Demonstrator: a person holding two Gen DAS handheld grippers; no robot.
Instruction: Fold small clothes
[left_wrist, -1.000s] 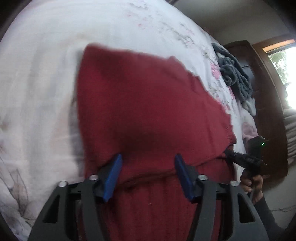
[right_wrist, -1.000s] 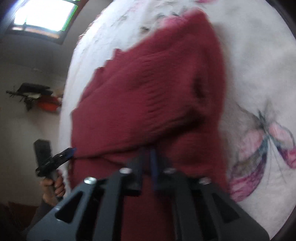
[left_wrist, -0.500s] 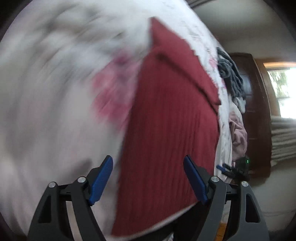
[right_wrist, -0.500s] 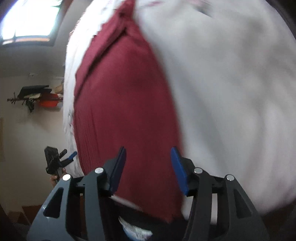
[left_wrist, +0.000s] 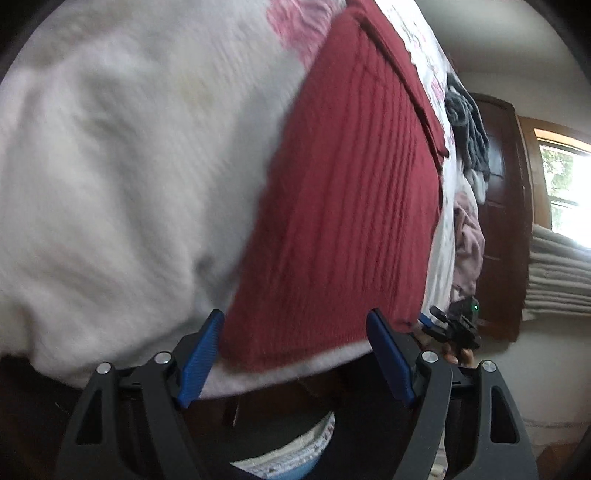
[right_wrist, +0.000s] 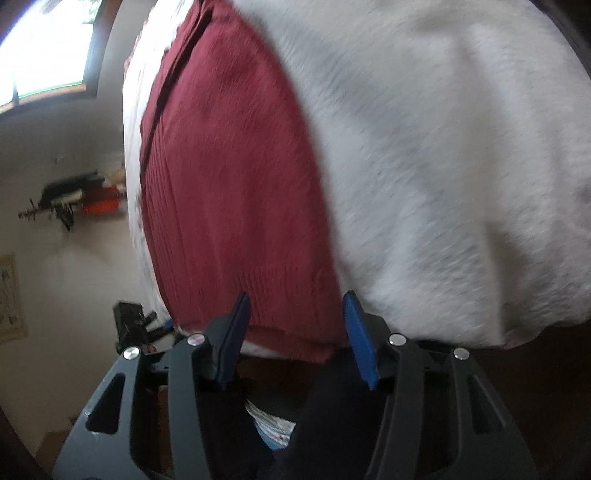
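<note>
A dark red ribbed knit garment (left_wrist: 351, 192) lies flat on the white bedcover (left_wrist: 122, 177), its near hem at the bed's edge, with a folded layer along its far side. My left gripper (left_wrist: 295, 356) stands open just off the bed's edge, facing the hem, nothing between its blue pads. In the right wrist view the same garment (right_wrist: 236, 177) stretches away, and my right gripper (right_wrist: 295, 338) is open at its near hem, also holding nothing. Each view shows the other gripper small, held in a hand beside the bed (left_wrist: 456, 325) (right_wrist: 133, 325).
A heap of grey clothes (left_wrist: 467, 125) and a pink garment (left_wrist: 467, 240) lie further along the bed. A dark wooden door (left_wrist: 506, 221) and a window (left_wrist: 569, 184) stand beyond. A wall shelf (right_wrist: 70, 199) is at the left in the right wrist view.
My right gripper let go of the red garment and opened. Both grippers pulled back and down from above the garment to the bed's edge, and the garment now lies flat.
</note>
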